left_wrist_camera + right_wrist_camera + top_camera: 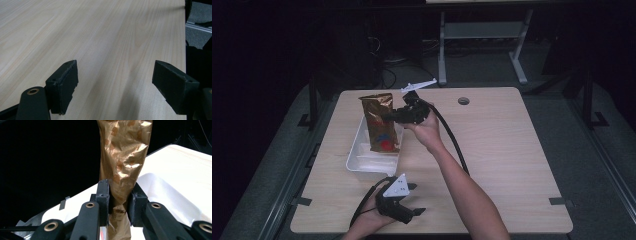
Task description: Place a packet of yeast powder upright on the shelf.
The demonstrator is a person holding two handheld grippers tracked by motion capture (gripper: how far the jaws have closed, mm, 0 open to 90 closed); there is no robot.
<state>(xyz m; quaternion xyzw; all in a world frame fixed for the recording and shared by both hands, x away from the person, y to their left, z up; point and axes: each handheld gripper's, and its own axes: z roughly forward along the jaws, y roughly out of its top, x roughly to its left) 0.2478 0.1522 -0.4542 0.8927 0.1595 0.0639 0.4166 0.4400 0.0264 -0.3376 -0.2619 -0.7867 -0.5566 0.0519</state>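
Right now, gold pouch (122, 157) clamped in right gripper (119, 202), over white bin (357, 157)

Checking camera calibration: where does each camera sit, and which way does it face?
High view: above the person's side, facing forward and down on the table; both forearms, left gripper, right gripper.
Left gripper view: on the left gripper, looking along open jaws across bare tabletop.
Right gripper view: on the right gripper, jaws clamping the gold bag above the white bin.
Shared: high and right gripper views both show the bag and bin.
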